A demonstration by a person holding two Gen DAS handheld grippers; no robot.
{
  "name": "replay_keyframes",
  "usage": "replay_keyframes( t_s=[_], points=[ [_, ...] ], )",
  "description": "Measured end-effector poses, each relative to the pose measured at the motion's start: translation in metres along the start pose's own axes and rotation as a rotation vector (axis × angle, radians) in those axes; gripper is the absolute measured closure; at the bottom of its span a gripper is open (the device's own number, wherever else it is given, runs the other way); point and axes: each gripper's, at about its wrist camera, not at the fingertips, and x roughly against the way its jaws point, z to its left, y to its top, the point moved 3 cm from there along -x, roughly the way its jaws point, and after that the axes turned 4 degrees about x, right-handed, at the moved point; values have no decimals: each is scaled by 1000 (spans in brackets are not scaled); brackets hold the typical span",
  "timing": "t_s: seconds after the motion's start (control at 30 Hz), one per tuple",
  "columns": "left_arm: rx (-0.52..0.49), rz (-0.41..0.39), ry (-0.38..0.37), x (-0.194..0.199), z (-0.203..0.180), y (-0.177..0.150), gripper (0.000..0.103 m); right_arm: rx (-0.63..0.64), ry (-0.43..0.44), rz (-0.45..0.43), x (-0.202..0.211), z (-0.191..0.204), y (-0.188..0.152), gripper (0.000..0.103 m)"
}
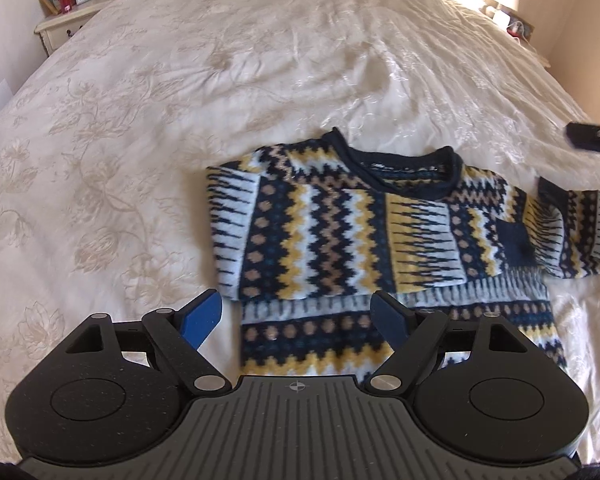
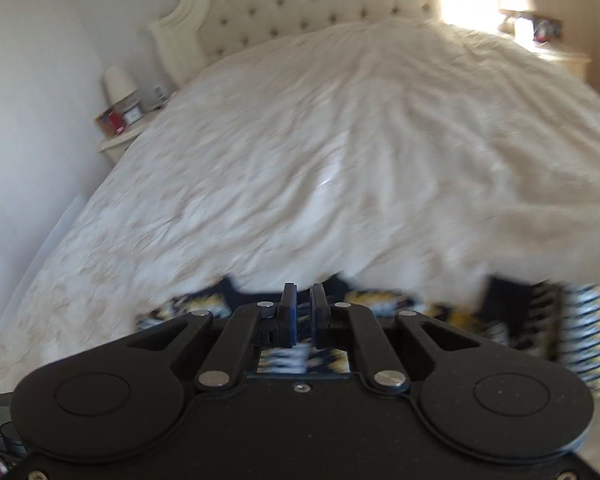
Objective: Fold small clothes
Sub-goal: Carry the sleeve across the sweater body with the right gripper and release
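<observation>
Left tongs point(image 1: 298, 316) spread, right tongs point(image 2: 303, 312) clenched empty, over sweater point(image 1: 380, 240) on cream bedspread point(image 1: 220, 80)

Bed point(image 1: 260, 80) covered by a cream floral bedspread; a patterned knit sweater point(image 1: 360, 232) lay flat on it.

We see a small knitted sweater point(image 1: 380, 236) lying flat on the near part of the bed, neckline towards the far side and hem nearest us. It is patterned in bands of navy, yellow, pale blue and tan zigzags and dots, with a rolled navy collar and a navy chest pocket on the right. Its left sleeve is folded in across the body. The right sleeve bends outwards at the right edge, cuff pointing far.
</observation>
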Motion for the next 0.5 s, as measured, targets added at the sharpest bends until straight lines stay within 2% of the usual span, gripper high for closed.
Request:
replay_keyframes(
  t_s=[0.03, 0.13, 0.17, 0.23, 0.33, 0.37, 0.4, 0.5],
  points=[
    [8, 5, -13, -1, 6, -1, 22, 21, -4, 12, -8, 10, -7, 88],
    [68, 15, -67, -3, 25, -4, 22, 78, -29, 65, -25, 28, -28, 76],
    [96, 16, -86, -4, 30, -6, 22, 90, -37, 80, -27, 31, -33, 61],
    [137, 17, -106, -7, 35, -9, 22, 113, -65, 97, -32, 25, -42, 43],
    [150, 15, -89, -12, 34, -13, 22, 139, -153, 111, -36, 10, -51, 37],
    [148, 14, -79, -13, 31, -14, 22, 138, -185, 111, -36, 0, -53, 26],
    [147, 16, -73, -14, 29, -15, 22, 135, -217, 109, -36, -9, -54, 21],
    [162, 45, -87, -21, 20, -18, 22, 151, -362, 91, -38, -42, -54, 21]
  ],
)
